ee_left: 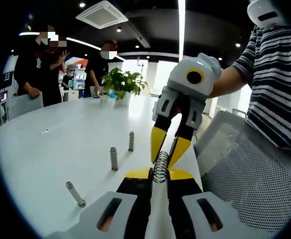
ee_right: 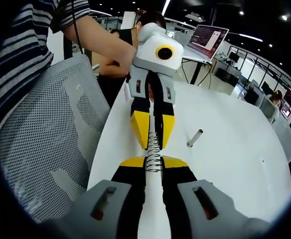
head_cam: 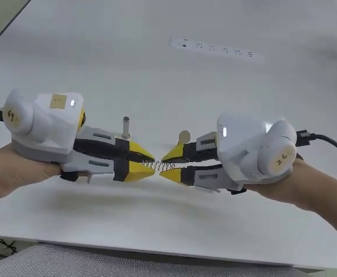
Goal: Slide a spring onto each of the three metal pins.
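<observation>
Head view: the spring (head_cam: 158, 166) is held level above the white table (head_cam: 157, 69), bridging two grippers that face each other tip to tip. The left gripper (head_cam: 150, 163) pinches one end and the right gripper (head_cam: 165, 165) pinches the other. In the left gripper view, the bare pin (ee_left: 75, 193) stands on the table beyond the jaws. The near sprung pin (ee_left: 113, 158) and the far sprung pin (ee_left: 131, 141) stand past it.

**Around the Big White Table**

The table (head_cam: 157, 57) is white and wide. A long white plug strip (head_cam: 217, 50) lies flat on its far side. A green plant (ee_left: 123, 82) stands at one end, with two people (ee_left: 36, 69) standing near it. A grey mesh chair (ee_right: 51, 129) sits beside the table. An open laptop (ee_right: 209, 39) glows farther back.
</observation>
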A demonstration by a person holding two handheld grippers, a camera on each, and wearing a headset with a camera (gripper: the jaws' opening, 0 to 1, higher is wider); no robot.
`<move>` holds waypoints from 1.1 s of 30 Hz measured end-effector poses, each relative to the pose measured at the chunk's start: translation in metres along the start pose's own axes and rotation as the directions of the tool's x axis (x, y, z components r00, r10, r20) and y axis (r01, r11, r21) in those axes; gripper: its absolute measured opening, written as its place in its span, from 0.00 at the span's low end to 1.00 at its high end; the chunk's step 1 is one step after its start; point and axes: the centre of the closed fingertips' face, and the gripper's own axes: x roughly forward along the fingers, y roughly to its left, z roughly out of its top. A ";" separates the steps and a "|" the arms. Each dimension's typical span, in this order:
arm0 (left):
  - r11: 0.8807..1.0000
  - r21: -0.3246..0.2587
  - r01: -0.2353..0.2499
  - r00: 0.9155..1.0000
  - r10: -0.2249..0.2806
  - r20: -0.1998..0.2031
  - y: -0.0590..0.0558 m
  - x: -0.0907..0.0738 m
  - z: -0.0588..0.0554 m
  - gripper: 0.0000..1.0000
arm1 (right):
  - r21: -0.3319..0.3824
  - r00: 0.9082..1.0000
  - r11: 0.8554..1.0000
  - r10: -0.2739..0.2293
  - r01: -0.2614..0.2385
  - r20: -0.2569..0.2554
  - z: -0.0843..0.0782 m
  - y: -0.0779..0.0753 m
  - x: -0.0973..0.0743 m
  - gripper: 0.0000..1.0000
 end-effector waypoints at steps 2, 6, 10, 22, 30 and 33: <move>1.000 -0.003 0.006 1.000 -0.006 0.002 -0.001 0.000 0.000 0.07 | 0.003 1.000 1.000 -0.002 0.002 0.002 0.000 0.001 0.000 0.13; 1.000 -0.001 0.012 1.000 -0.012 -0.003 -0.002 0.000 0.000 0.07 | 0.014 1.000 1.000 -0.005 0.005 0.002 0.000 0.002 -0.001 0.13; 1.000 0.001 0.012 1.000 -0.012 -0.007 -0.003 0.000 0.000 0.07 | 0.038 1.000 0.999 -0.009 0.009 -0.007 -0.003 0.002 -0.003 0.15; 1.000 -0.004 0.024 1.000 -0.024 -0.011 -0.005 -0.003 0.000 0.07 | 0.058 1.000 0.998 -0.025 0.026 -0.012 -0.012 0.003 -0.010 0.16; 1.000 0.001 0.031 0.999 -0.031 -0.021 -0.008 -0.003 0.002 0.07 | 0.046 1.000 0.999 -0.019 0.019 -0.007 -0.010 0.003 -0.010 0.13; 1.000 -0.004 0.031 0.999 -0.031 -0.019 -0.008 -0.004 0.003 0.07 | 0.043 1.000 0.999 -0.019 0.019 -0.002 -0.008 0.002 -0.011 0.12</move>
